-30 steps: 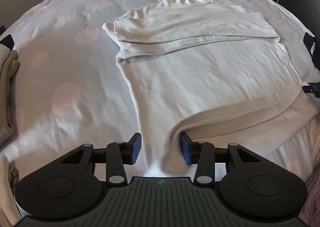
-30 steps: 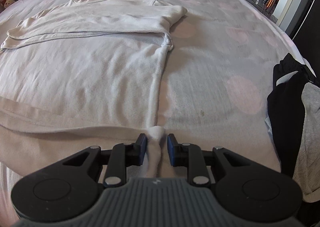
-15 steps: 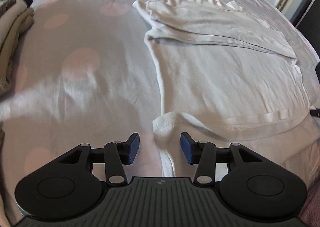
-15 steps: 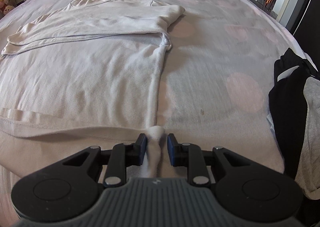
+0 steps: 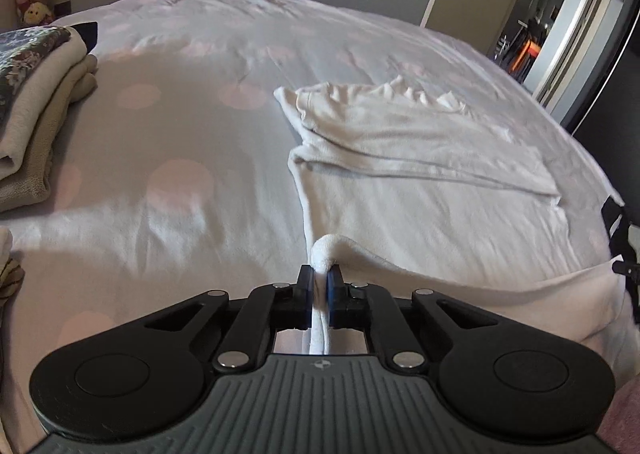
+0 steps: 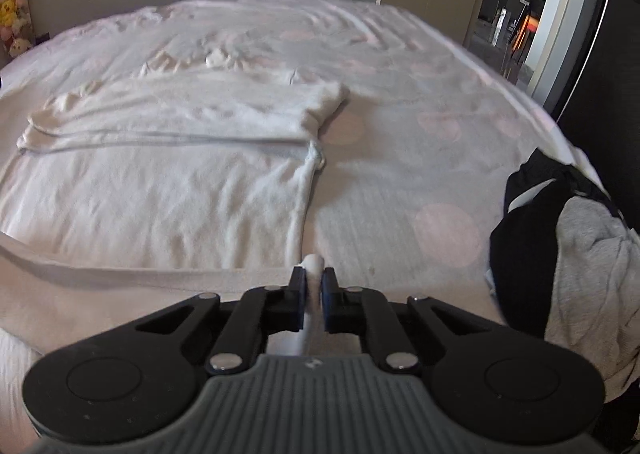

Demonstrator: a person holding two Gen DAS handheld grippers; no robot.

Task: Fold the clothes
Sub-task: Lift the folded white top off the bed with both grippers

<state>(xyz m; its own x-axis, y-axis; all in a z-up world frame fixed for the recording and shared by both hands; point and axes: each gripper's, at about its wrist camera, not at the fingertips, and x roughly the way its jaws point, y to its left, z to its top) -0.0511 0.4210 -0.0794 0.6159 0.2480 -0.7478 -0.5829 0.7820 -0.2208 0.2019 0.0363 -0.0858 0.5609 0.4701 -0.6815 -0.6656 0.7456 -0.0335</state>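
Observation:
A white long-sleeved top (image 5: pixel 420 190) lies flat on the bed, its sleeves folded across the chest at the far end. My left gripper (image 5: pixel 319 286) is shut on the hem's left corner, and a small hump of cloth rises between the pads. The same white top (image 6: pixel 160 190) fills the left half of the right wrist view. There my right gripper (image 6: pixel 314 286) is shut on the hem's right corner. The hem (image 6: pixel 140 274) runs raised between the two grippers.
The bed (image 5: pixel 180 142) has a pale sheet with pink dots. A stack of folded clothes (image 5: pixel 32 114) sits at its left edge. A black and grey heap of clothes (image 6: pixel 560 242) lies at the right edge. An open doorway (image 6: pixel 516 10) is beyond the far right.
My left gripper was open beside the hem's left corner and has now shut on it. Both views have tipped up, showing the wall and door. The right gripper has kept its hold.

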